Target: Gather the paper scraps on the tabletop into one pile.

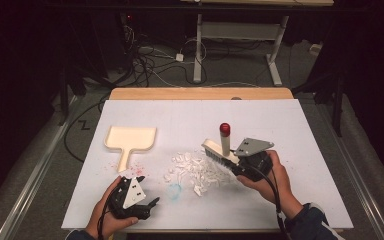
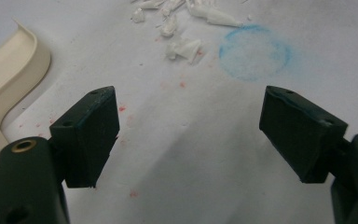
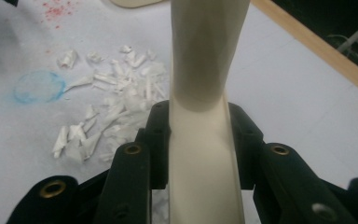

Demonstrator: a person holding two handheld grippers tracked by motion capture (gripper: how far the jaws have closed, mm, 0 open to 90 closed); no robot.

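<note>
Your right gripper [image 1: 236,162] clamps the brush [image 1: 221,150], handle pointing toward twelve o'clock, bristles half hidden; your left gripper [image 1: 152,204] gapes empty.

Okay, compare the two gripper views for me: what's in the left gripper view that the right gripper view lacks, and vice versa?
Left gripper view alone: the left gripper with jaws wide open and nothing between them, beside the cream dustpan. Right gripper view alone: the right gripper clamped on the brush handle, plus the table's wooden edge. Both: the white paper scraps, the blue ring mark and red specks.
</note>
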